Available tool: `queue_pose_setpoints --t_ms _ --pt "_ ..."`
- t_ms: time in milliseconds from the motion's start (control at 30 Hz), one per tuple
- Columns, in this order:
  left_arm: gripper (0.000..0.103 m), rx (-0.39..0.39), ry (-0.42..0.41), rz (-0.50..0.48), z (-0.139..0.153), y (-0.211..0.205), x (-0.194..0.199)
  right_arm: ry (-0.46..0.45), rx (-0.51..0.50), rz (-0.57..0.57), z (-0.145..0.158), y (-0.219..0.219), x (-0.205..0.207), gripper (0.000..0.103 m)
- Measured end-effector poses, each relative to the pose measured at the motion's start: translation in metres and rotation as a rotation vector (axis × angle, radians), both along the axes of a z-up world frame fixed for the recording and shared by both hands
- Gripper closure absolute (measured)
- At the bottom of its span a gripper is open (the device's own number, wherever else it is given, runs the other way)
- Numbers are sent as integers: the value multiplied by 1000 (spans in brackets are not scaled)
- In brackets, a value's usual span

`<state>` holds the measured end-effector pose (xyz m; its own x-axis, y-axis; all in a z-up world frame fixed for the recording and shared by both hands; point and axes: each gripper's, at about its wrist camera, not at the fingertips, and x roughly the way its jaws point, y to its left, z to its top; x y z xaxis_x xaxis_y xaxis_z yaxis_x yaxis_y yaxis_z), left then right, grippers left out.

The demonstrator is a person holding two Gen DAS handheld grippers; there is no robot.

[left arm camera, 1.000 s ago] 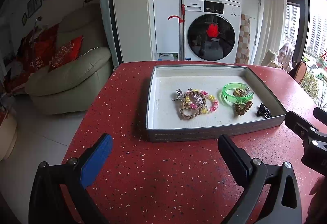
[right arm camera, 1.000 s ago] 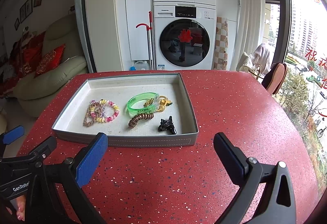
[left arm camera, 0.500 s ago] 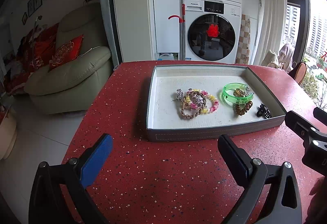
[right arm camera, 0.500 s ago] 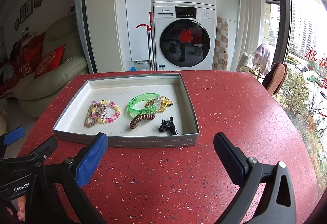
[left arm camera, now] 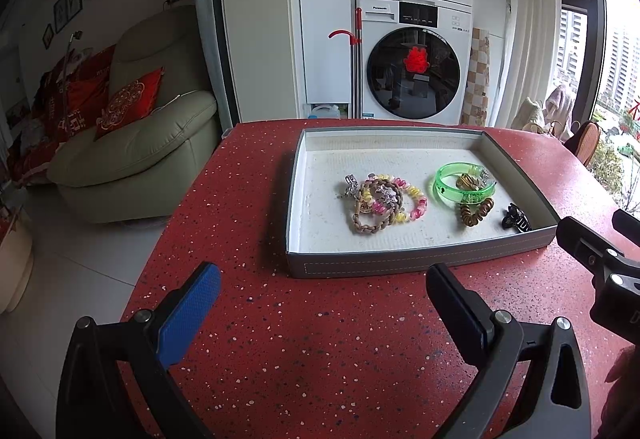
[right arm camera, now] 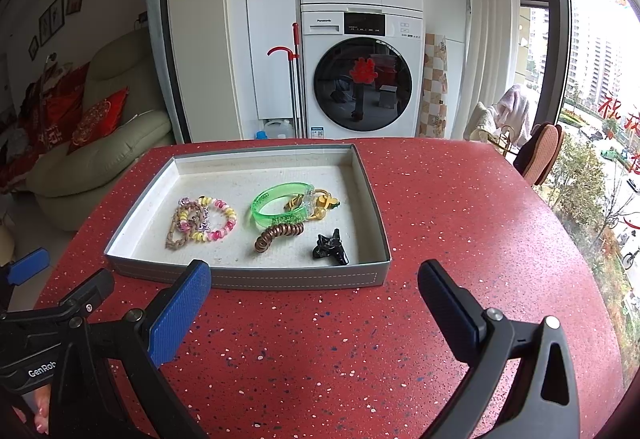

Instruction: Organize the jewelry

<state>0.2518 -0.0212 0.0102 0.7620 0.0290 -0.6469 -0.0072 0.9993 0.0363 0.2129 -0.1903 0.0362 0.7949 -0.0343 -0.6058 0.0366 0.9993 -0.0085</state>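
A grey tray [left arm camera: 400, 263] [right arm camera: 280, 277] with a white lining sits on the red speckled table. Inside it lie a braided tan bracelet [left arm camera: 370, 225] [right arm camera: 176, 235], a pink and yellow beaded bracelet [left arm camera: 416, 205] [right arm camera: 226, 223], a green bangle [left arm camera: 444, 191] [right arm camera: 276, 205] over a gold piece [right arm camera: 324, 203], a brown coil hair tie [left arm camera: 476, 213] [right arm camera: 276, 235] and a black hair claw [left arm camera: 516, 221] [right arm camera: 330, 247]. My left gripper [left arm camera: 324, 303] hovers open in front of the tray's near left corner. My right gripper [right arm camera: 314, 299] hovers open before the tray's near right wall. Both hold nothing.
The red table [right arm camera: 460, 223] stretches bare to the right of the tray and ends at a curved edge. A cream armchair [left arm camera: 132, 155] stands left of the table, a stacked washer [right arm camera: 362, 79] behind it, a chair [right arm camera: 540, 151] and windows to the right.
Both grippers have stayed almost still and open; the view has barely shifted. The jewelry in the tray has not moved.
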Motion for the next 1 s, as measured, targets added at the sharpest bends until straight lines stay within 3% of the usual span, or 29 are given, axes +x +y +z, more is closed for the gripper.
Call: queue_pose_setpoints --t_ms 1000 --pt "0 6 -2 7 3 1 0 -3 2 1 2 3 0 0"
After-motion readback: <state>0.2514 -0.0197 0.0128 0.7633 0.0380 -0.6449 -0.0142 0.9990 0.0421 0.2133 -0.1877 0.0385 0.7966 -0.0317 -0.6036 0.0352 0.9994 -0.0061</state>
